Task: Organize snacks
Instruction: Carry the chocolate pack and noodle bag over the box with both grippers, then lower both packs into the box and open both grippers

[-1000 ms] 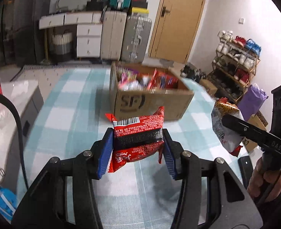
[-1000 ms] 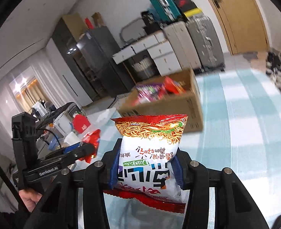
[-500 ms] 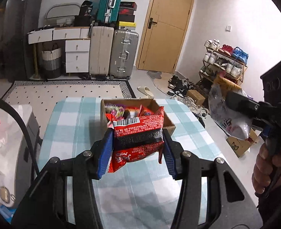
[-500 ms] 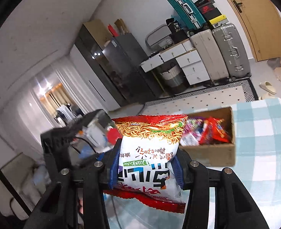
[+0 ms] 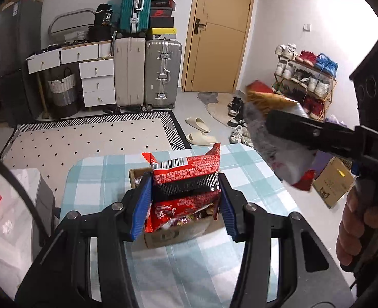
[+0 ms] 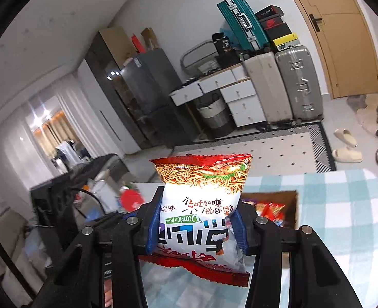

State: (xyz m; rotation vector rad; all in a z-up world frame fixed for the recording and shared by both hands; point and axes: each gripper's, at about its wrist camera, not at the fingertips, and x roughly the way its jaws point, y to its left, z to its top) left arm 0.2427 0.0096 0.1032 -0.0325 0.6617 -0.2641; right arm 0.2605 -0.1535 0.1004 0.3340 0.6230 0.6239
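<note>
Both packets clamped aloft: red packet (image 5: 186, 179) in left gripper (image 5: 185, 202) directly over cardboard box (image 5: 178, 233) on counter (image 5: 99, 179), noodle bag (image 6: 201, 205) in right gripper (image 6: 195, 227) short of it.

- White walls, wooden door (image 5: 218, 33) upper centre.
- Suitcases (image 5: 148, 73) beside white drawers (image 5: 96, 82), upper left.
- Dotted rug (image 5: 86, 138) on grey floor.
- Shoe rack (image 5: 305, 77) right.
- Curtained bright window (image 6: 48, 128) far left.
</note>
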